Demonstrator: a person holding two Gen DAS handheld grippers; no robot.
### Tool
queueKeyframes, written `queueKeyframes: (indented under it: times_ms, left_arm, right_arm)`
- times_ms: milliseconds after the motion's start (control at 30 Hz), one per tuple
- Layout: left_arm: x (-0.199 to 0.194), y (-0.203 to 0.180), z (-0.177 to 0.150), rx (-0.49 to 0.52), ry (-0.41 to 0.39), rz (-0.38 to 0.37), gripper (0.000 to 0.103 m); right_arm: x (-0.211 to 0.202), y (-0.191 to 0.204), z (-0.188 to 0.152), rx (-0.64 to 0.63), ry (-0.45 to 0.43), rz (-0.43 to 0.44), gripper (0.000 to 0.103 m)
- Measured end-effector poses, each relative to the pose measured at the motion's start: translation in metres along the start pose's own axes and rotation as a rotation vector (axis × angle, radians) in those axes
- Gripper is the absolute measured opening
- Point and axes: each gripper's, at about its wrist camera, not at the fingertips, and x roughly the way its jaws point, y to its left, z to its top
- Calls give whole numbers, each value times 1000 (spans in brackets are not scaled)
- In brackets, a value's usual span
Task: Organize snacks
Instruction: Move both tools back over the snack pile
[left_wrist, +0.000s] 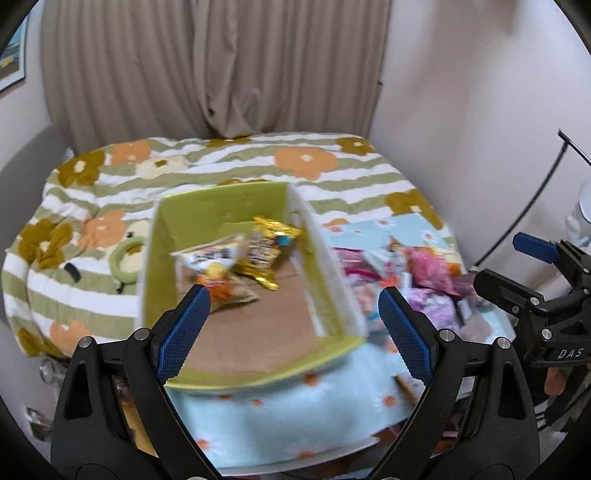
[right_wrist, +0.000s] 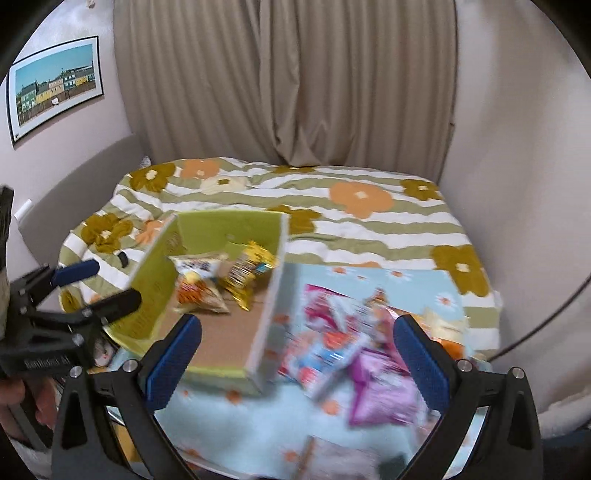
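A green cardboard box (left_wrist: 218, 206) (right_wrist: 225, 225) stands open on a light-blue flowered cloth (left_wrist: 280, 417) (right_wrist: 236, 435). Inside lie a gold snack packet (left_wrist: 266, 247) (right_wrist: 247, 273), a white packet (left_wrist: 212, 256) (right_wrist: 199, 264) and an orange packet (left_wrist: 221, 290) (right_wrist: 199, 295). A pile of pink and purple snack packets (left_wrist: 424, 280) (right_wrist: 354, 343) lies on the cloth right of the box. My left gripper (left_wrist: 293, 325) is open and empty above the box's near part. My right gripper (right_wrist: 297, 350) is open and empty over the box's right wall and the pile. Both views are blurred.
A bed with a striped flowered cover (left_wrist: 306, 162) (right_wrist: 362, 199) lies behind the box. Beige curtains (left_wrist: 221, 66) hang at the back. A framed picture (right_wrist: 55, 88) hangs on the left wall. A black cable (left_wrist: 524, 206) runs at the right.
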Motion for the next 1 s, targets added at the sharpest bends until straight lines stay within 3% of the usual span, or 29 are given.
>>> queueKeyframes:
  times_ms: [400,533,767,1000]
  left_arm:
    - [32,-126,-47,-87,160,-42,92]
    - [55,-154,-75,-140,251,-40,92]
    - [92,-172,-122,-205,398,-41,92]
    - [128,-172,-149,-220,502,-49,92]
  right_arm:
    - [-36,-122,-60,31,67,8,103]
    - [-32,-157,-84,37,107,42,103]
    - [-8,-191,-125,37,196,77,103]
    - [22,-206,-153,78,278,85,103]
